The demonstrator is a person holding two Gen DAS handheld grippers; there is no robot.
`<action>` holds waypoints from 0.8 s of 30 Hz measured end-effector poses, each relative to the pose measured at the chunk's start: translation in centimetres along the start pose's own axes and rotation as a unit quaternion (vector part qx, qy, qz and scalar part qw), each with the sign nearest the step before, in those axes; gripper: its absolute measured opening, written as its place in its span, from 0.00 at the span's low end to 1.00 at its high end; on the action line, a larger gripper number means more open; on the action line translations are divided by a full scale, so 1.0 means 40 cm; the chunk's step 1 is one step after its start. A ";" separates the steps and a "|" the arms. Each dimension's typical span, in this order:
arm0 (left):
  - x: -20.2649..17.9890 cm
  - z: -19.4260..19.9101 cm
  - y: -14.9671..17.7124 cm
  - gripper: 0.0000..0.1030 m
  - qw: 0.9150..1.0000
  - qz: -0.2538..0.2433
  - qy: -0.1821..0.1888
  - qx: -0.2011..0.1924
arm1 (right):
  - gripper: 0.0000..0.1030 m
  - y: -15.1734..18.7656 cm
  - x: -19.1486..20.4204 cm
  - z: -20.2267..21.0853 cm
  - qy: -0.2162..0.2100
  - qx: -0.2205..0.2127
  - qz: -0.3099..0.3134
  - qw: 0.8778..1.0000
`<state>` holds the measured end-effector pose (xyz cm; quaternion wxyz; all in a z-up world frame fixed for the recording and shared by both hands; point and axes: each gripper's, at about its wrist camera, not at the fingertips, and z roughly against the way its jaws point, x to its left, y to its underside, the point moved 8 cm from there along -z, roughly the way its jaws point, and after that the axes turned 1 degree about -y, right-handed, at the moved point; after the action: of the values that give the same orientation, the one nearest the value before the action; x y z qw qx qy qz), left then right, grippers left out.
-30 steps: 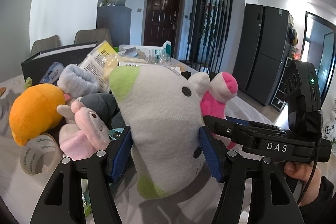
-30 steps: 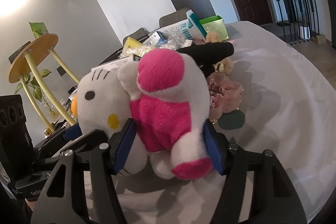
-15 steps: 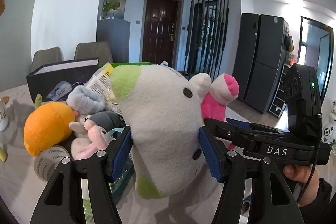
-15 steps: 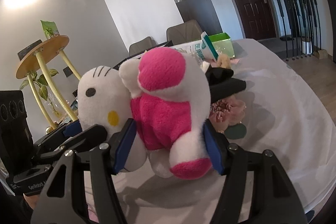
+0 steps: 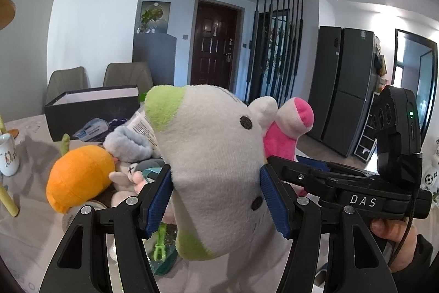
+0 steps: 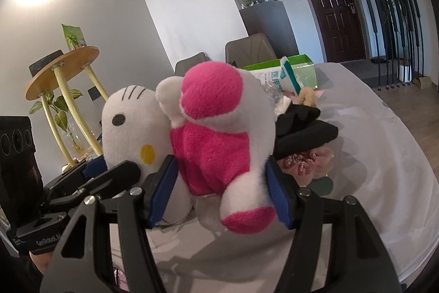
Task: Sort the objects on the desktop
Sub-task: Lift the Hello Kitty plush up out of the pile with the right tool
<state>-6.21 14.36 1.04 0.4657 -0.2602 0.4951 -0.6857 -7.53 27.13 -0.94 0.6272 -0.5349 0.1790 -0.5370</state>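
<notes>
A white plush cat with green ears and a pink body hangs between both grippers above the table. My left gripper (image 5: 215, 199) is shut on its white head (image 5: 211, 155). My right gripper (image 6: 219, 183) is shut on its pink body (image 6: 214, 150); the head shows to the left in the right wrist view (image 6: 131, 122). The right gripper's black body appears in the left wrist view (image 5: 356, 191), and the left gripper's in the right wrist view (image 6: 82, 183).
An orange plush carrot (image 5: 79, 175), a grey wristband (image 5: 129, 144), small plush toys and a tape roll lie on the table at left. A dark open box (image 5: 90, 106) stands behind. A black cloth (image 6: 304, 136), pink flower (image 6: 310, 161) and green box (image 6: 296, 67) lie right. A mug (image 5: 8, 158) stands far left.
Both grippers have lifted the plush cat upward together; the table clutter has dropped lower in both views. The grips have not changed.
</notes>
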 end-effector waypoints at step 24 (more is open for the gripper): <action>0.132 0.050 -0.121 0.63 0.999 0.014 -0.024 -0.038 | 0.62 -0.122 0.147 -0.054 -0.012 -0.014 0.043 0.999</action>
<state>-8.68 9.12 5.68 0.4771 -0.2872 0.5126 -0.6536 -9.50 21.73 4.54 0.6444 -0.5418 0.2016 -0.5006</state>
